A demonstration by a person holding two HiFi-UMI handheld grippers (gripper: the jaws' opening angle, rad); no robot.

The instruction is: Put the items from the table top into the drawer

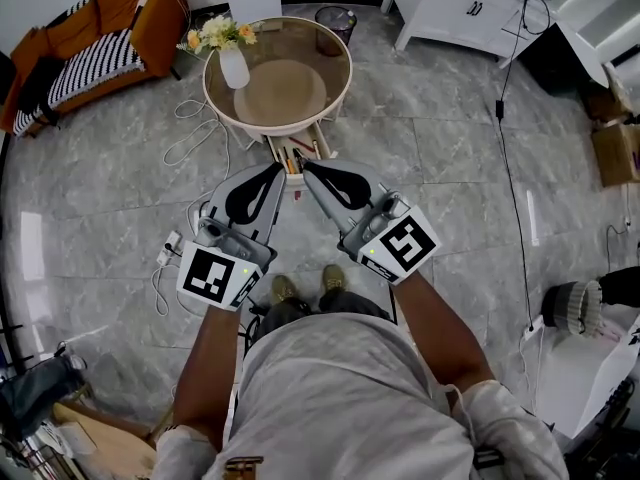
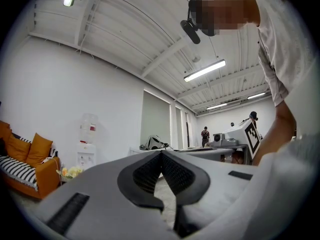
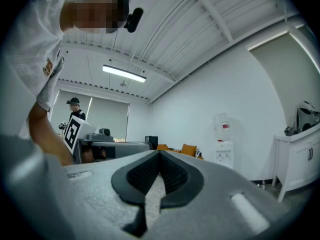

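A round glass-topped table [image 1: 215,98] carries a white vase of flowers [image 1: 233,66] and no loose items that I can see. Under its near edge a drawer [image 1: 312,148] stands pulled out, with several small items inside. My left gripper [image 1: 281,166] and right gripper [image 1: 305,165] are side by side just in front of the drawer, their tips close together and near its front edge. Both are shut with nothing between the jaws. In the left gripper view the left gripper [image 2: 161,152] has its pads meeting at the tip. The right gripper [image 3: 159,152] looks the same in its own view.
An orange sofa [image 1: 100,38] stands at the far left, a black waste bin [image 1: 335,20] behind the table and a white cabinet [image 1: 460,13] at the far right. Cables [image 1: 195,133] trail on the tiled floor left of the table. The person's feet [image 1: 305,286] are below the grippers.
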